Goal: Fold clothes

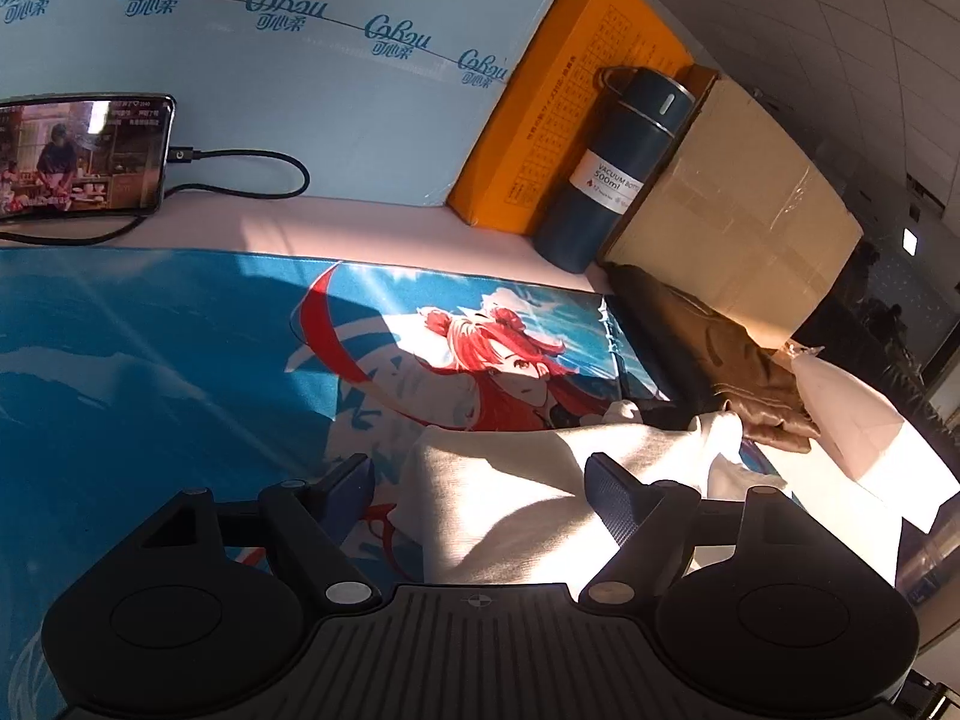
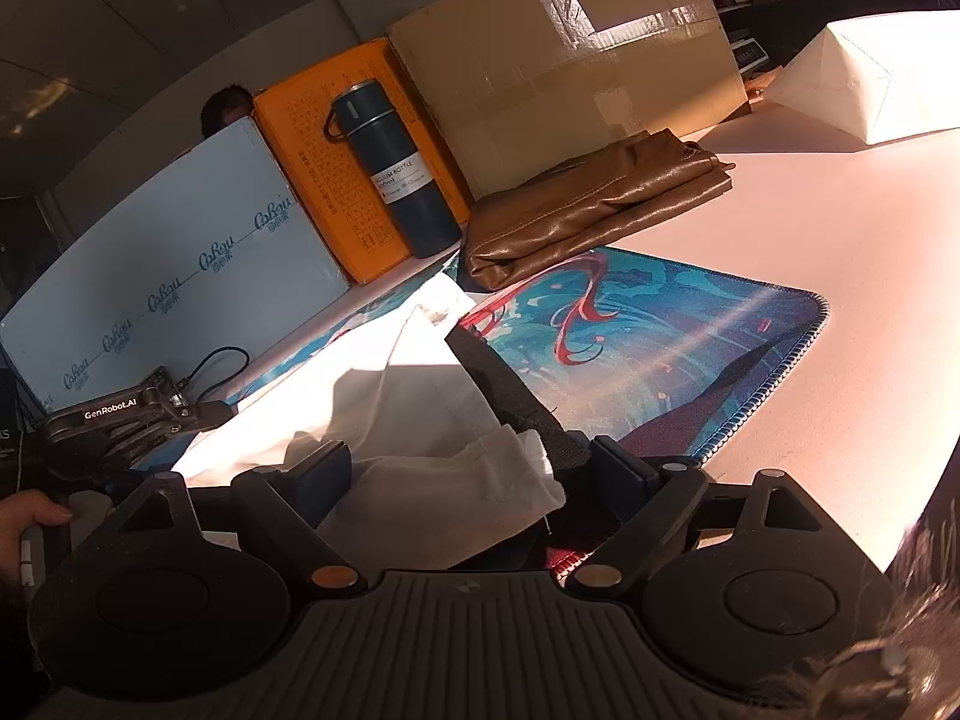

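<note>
1. The white garment [image 2: 420, 420] is soft, matte cloth, crumpled into loose folds; sunlight bleaches its upper part and a hard shadow crosses the middle.
2. It lies on the printed mat [image 2: 660, 348], a smooth blue sheet with red swirls and a stitched, ribbed edge (the left wrist view shows a red-haired cartoon figure on it).
3. The right gripper [image 2: 474, 471] has its jaws spread wide, and a bunched end of the garment sits between them, touching neither pad clearly.
4. The left gripper [image 1: 480, 483] also stands open; its textured dark pads straddle a flat stretch of the same white cloth, which runs ahead of and below the jaws.
5. Beyond the right jaws, past the garment, a brown leathery item [image 2: 594, 204] lies folded, glossy and creased, partly on the mat's far edge.
6. Farther ahead stand a dark cylindrical bottle [image 2: 390, 168] with a white label, an orange box [image 2: 312, 180], a taped cardboard box [image 2: 570, 54] and a pale blue board [image 2: 180, 240] printed with repeated logos.
7. Ahead-left of the left jaws, a phone [image 1: 84, 156] with a lit screen leans on that board, a black cable [image 1: 240, 174] looping from it.
8. A dark strip crossing the garment near the right jaws is hard to identify; the garment's overall shape is hidden by folds and the gripper bodies.
9. A hand [image 2: 30, 522] is cut off at the right view's left edge.
</note>
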`<state>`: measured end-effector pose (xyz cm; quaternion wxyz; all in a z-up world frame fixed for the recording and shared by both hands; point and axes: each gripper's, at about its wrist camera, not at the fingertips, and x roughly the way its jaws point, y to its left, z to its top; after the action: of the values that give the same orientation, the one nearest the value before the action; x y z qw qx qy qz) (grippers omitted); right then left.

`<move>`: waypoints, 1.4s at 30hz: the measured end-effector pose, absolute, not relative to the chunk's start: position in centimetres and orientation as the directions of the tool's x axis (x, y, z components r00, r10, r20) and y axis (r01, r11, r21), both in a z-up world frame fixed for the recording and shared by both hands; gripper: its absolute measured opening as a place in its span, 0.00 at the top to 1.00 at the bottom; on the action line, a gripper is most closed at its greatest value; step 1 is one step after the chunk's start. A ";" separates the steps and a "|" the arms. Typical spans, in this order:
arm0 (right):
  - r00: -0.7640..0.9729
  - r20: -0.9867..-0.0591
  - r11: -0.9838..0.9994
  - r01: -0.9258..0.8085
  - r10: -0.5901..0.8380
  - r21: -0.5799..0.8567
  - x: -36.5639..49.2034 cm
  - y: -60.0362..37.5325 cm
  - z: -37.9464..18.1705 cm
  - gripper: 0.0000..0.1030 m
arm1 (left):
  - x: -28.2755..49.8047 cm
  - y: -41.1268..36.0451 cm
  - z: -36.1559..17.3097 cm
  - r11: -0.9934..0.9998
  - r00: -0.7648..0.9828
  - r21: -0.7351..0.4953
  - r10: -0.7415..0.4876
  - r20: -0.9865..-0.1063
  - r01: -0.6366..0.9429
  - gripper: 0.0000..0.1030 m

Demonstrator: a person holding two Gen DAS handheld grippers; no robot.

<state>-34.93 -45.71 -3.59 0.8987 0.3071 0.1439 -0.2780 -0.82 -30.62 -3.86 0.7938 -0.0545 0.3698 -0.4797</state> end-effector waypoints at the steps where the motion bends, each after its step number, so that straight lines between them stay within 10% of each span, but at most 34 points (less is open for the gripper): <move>1: 0.804 -0.428 0.653 0.589 -0.413 0.476 -34.9 -45.7 -3.6 0.26 | -1.1 -30.9 -4.0 0.523 0.262 -0.439 -0.809 -0.526 0.731 0.25; 12: 0.897 -0.331 0.617 0.442 -0.293 0.652 -34.6 -46.1 -4.8 0.80 | -2.7 -31.7 -4.1 0.423 0.218 -0.399 -0.859 -0.464 0.814 0.84; 29: 0.965 0.077 0.750 0.143 -0.250 0.646 -33.3 -53.5 3.8 0.84 | -5.0 -37.0 5.1 0.368 0.345 -0.132 -0.924 -0.167 0.920 0.88; 42: 0.803 0.093 0.678 0.427 -0.588 0.598 -30.0 -64.0 1.8 0.84 | -5.0 -53.4 3.3 0.357 0.350 -0.041 -0.929 -0.122 0.933 0.88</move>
<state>-30.01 -64.02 1.78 0.9051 0.2871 -0.1403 -0.2805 -5.03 -53.36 3.33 0.8213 0.0180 0.0621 -0.5668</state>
